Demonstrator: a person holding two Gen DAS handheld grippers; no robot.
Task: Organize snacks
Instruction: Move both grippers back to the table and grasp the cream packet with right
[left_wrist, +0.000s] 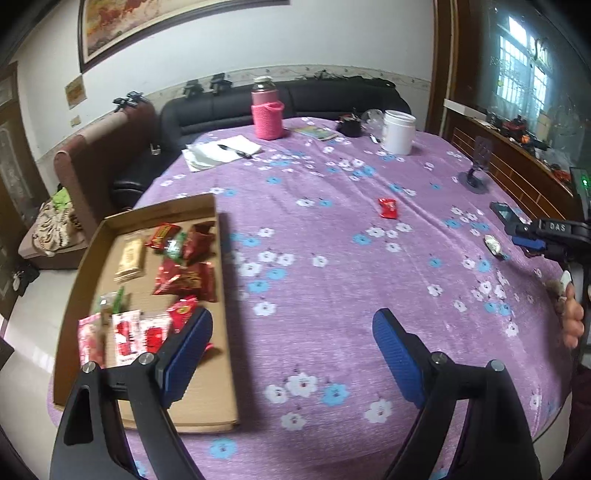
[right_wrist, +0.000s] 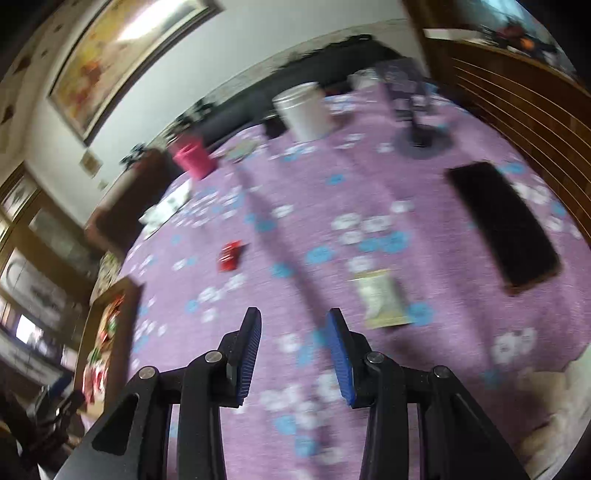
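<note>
The left gripper (left_wrist: 291, 354), black-armed with blue ribbed pads, stands spread wide with nothing between its fingers; its left pad overlaps the near corner of the shallow brown cardboard tray (left_wrist: 221, 398). The right gripper (right_wrist: 293, 350) of the same make has its pads partly apart, gripping nothing, pointing down over the purple tablecloth with white and blue flowers (left_wrist: 332, 295). Seen from the left wrist, it sits at the table's right edge, its black body bearing white letters that read "DAS" (left_wrist: 557, 226); fingers of a hand (left_wrist: 572, 321) curl around its handle.

In the tray lie red, green and pink snack packets (left_wrist: 184, 280); their print is too blurred to read. A small red wrapped snack (left_wrist: 388, 207) lies alone mid-table. A pale silvery-green sachet (right_wrist: 380, 302) lies just right of the right gripper's pads, beside a black flat phone (right_wrist: 506, 221).
</note>
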